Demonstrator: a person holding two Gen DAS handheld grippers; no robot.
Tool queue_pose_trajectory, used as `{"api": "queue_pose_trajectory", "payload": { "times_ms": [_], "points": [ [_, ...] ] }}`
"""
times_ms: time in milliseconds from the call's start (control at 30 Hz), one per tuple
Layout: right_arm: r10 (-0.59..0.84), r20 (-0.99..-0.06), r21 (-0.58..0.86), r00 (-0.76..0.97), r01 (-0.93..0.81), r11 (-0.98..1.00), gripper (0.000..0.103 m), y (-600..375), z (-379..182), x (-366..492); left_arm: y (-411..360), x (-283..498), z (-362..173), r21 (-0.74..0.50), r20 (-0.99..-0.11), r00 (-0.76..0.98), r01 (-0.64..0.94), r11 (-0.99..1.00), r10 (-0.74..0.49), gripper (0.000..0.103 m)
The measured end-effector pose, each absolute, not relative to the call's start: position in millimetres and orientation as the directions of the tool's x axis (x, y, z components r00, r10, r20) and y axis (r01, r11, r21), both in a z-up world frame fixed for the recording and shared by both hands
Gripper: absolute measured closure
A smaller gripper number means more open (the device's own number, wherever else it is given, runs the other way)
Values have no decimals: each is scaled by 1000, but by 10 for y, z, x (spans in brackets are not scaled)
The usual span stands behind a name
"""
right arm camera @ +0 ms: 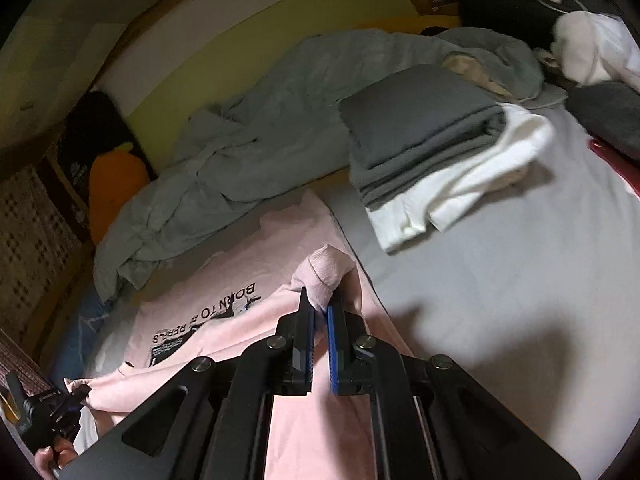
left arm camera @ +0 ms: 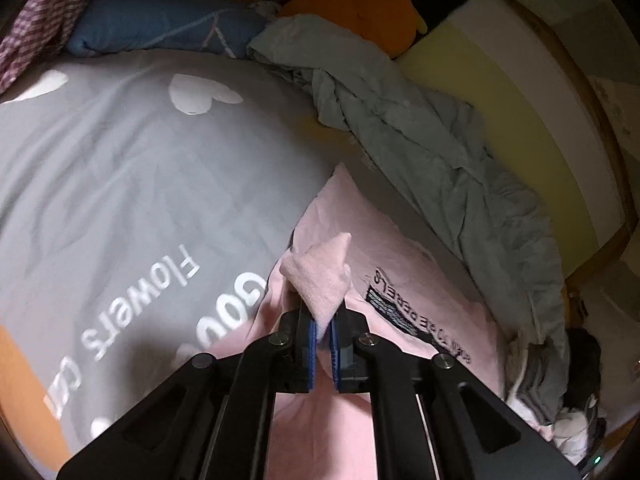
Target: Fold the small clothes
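grey bedsheet [right arm camera: 500, 300] w/ heart and text print fills most of both views; open bare sheet at 3 o'clock of the pink sweatshirt [right arm camera: 224, 264], good room to swing that way. crumpled grey-green blanket [right arm camera: 240, 152] crowds its far edge at 11-12 o'clock, folded stack [right arm camera: 420, 128] at 1 o'clock. sweatshirt lies print-up mid-bed, near hem lifted. left gripper [left arm camera: 323, 320] jaws narrow, pinching ribbed hem corner. right gripper [right arm camera: 318, 312] same, clamped on the other ribbed corner. risks, my guess: thin pinch slips if pulled hard; uneven carry skews the fold; going too far fwd drags hem onto the blanket or stack.
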State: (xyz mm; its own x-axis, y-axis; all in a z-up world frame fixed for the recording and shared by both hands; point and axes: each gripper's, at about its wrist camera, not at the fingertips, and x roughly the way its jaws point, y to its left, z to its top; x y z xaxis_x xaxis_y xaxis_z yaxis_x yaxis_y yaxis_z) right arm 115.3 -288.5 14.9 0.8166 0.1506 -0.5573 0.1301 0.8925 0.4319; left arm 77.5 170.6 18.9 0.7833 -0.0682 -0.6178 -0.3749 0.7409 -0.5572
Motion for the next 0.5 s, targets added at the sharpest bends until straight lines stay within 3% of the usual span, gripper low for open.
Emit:
{"api": "queue_pose_trajectory", "payload": {
  "times_ms": [67,167,233,267,333,500],
  "points": [
    [142,-578,400,804,127,908,98,-2850,103,1299,1681,910,68,-512,-653,754,-367,777,-74,95],
    [132,-647,362,750,150,920,96,-2831,-67,1490,1722,841,-44,-537,-654,749,-355,766,-111,90],
    [132,-679,380,723,192,905,81,-2904,-164,1488,1719,688,18,-531,-625,773,-321,784,-107,72],
    [137,-673,398,727,200,895,76,-2957,-183,1437,1705,587,72,-496,-626,776,-319,808,-78,54],
    [141,-662,419,736,208,884,46,-3068,-168,1298,1680,397,175,-443,-620,783,-304,844,-44,46],
    [150,-635,391,758,148,908,45,-3194,28,862,1613,7,241,-322,-658,753,-246,914,-29,40]
  ]
}}
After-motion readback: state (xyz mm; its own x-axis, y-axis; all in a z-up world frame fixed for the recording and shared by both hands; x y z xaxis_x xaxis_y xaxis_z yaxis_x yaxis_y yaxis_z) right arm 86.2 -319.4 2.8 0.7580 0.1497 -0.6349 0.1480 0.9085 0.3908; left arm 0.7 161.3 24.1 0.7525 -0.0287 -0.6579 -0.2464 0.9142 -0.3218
